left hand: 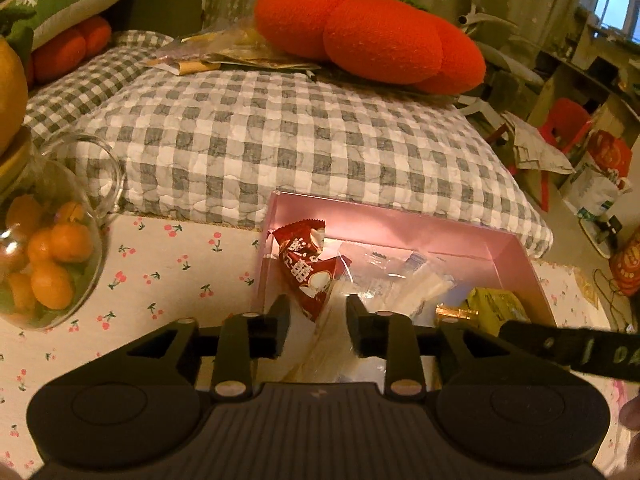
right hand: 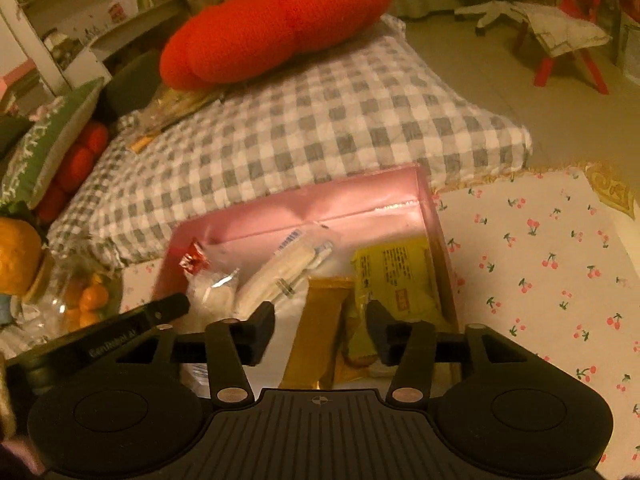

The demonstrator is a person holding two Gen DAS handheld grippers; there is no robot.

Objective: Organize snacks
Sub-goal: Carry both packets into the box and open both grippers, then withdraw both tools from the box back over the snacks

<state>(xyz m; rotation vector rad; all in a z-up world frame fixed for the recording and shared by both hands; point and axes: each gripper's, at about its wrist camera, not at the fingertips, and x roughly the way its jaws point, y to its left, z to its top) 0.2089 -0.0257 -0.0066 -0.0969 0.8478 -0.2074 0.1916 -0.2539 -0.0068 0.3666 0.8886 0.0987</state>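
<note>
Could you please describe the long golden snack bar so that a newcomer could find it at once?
Find the pink box on the cherry-print cloth. Inside, the golden bar lies lengthwise between white packets and a yellow packet. It alone is plain, narrow and golden.

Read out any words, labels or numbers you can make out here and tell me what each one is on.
"GenRobot.AI", blurred: on the left gripper body, seen in the right wrist view.
White Chinese characters: red candy wrapper, unreadable.
Dark print: yellow packet, too blurred.
Blue print: clear wrapper, too small.
</note>
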